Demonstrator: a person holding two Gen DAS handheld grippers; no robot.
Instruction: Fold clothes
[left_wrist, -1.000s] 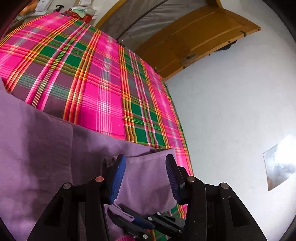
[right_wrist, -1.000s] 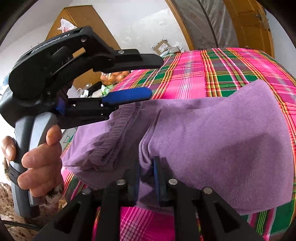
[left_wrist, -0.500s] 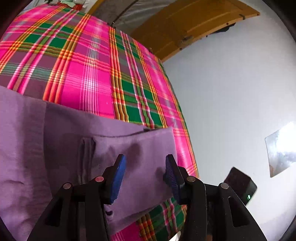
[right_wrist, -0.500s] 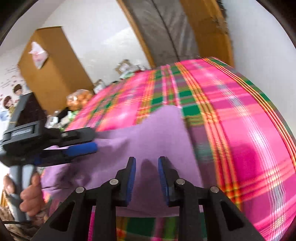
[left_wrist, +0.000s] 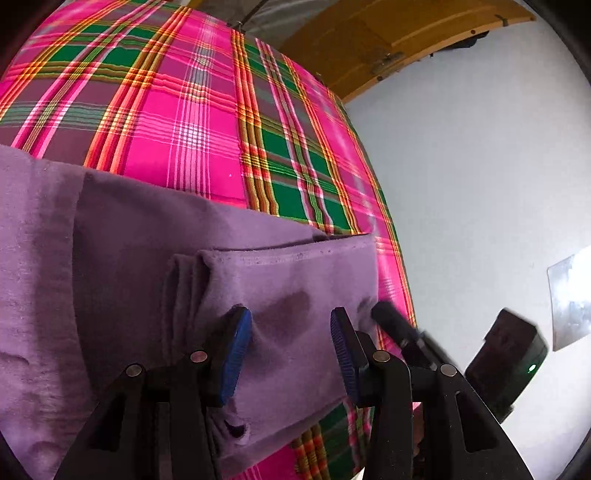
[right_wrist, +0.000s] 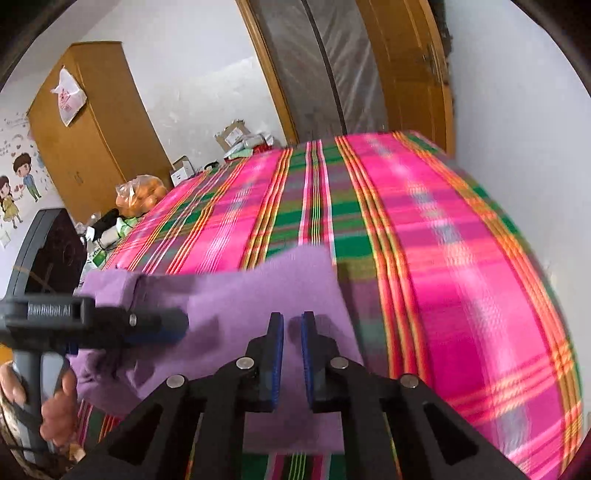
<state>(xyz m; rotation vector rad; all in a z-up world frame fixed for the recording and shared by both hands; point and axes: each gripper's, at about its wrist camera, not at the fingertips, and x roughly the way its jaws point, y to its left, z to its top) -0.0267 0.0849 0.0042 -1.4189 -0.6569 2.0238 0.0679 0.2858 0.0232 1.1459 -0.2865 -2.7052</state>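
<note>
While the left hand-held gripper (left_wrist: 288, 343) hovers with jaws apart over the purple garment (left_wrist: 122, 266), the right hand-held gripper (right_wrist: 291, 332) stands nearly together, pinching nothing. That garment lies layered near the bed's (right_wrist: 461, 277) front edge; whether another fold remains is unclear. Beyond, plaid bedspread offers open room.

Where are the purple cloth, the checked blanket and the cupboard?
purple cloth (left_wrist: 288, 280), left wrist view, folded top layer.
checked blanket (right_wrist: 461, 266), right wrist view, pink stripe.
cupboard (right_wrist: 88, 125), right wrist view, its door.
</note>
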